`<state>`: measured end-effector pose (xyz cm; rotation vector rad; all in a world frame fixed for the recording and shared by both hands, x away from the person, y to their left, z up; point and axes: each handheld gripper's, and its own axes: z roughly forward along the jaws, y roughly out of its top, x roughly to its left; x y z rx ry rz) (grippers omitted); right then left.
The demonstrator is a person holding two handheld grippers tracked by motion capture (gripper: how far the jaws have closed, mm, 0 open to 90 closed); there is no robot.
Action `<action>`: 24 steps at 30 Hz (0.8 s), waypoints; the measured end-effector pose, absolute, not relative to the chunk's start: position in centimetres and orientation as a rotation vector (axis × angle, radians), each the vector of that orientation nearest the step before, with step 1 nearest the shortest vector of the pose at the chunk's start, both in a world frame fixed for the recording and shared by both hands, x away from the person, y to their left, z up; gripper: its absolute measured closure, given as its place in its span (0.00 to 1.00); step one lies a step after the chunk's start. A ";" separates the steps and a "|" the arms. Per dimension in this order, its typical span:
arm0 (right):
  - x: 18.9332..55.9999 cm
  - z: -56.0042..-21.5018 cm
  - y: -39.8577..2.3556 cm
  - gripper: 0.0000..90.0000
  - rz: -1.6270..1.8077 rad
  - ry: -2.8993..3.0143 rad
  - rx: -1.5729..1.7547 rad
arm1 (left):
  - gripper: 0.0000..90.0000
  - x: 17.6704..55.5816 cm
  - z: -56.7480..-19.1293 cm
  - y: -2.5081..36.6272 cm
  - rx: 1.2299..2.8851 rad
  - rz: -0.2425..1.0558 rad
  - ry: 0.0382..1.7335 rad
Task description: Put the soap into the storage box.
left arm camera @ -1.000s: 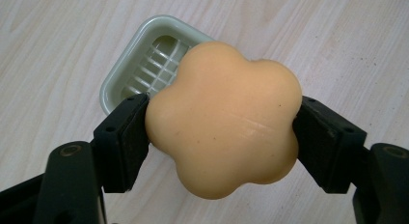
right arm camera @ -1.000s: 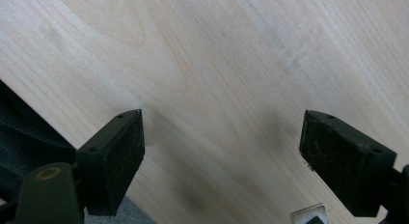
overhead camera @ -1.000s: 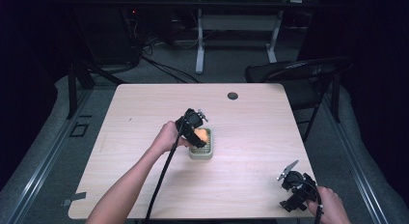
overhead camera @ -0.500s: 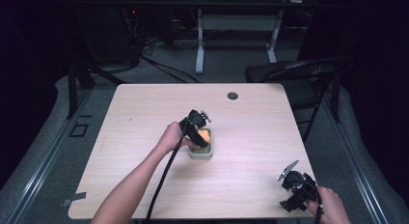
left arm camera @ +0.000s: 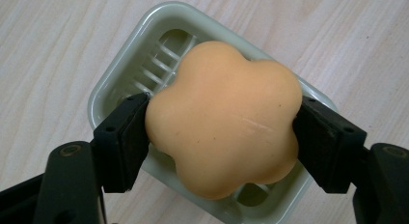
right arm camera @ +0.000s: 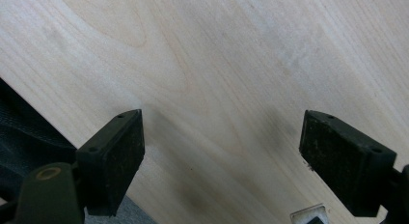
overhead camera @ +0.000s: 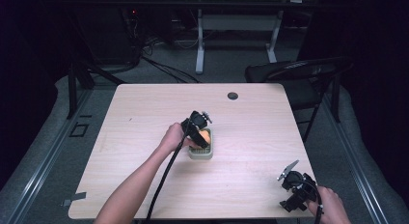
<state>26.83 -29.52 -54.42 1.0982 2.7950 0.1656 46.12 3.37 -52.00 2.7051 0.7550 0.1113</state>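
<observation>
A peach-orange, flower-shaped soap (left arm camera: 223,117) is clamped between the two black jaws of my left gripper (left arm camera: 219,137), just above a pale green slotted soap dish (left arm camera: 144,55). From the high view the left gripper (overhead camera: 201,132) hovers over the dish (overhead camera: 201,152) near the middle of the table, the soap (overhead camera: 206,135) showing as an orange spot. My right gripper (overhead camera: 295,185) rests near the table's front right corner. Its jaws (right arm camera: 222,156) stand wide open over bare wood with nothing between them.
The light wooden table (overhead camera: 144,113) has a dark round grommet hole (overhead camera: 233,95) at the back. A black chair (overhead camera: 299,72) stands behind the right rear corner. The table's edge (right arm camera: 58,137) runs close to the right gripper.
The left gripper with the soap has shifted slightly right and lower over the soap dish. The right gripper has stayed where it was.
</observation>
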 end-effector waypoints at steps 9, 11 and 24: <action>26.8 -54.4 -29.5 0.17 0.169 2.796 1.098 | 0.30 46.2 -52.8 3.2 2.709 0.117 0.792; 26.8 -54.5 -29.5 0.17 0.187 2.799 1.110 | 0.30 46.2 -52.9 3.2 2.701 0.113 0.811; 26.8 -54.5 -29.5 0.17 0.185 2.798 1.109 | 0.29 46.1 -53.0 2.9 2.704 0.138 0.833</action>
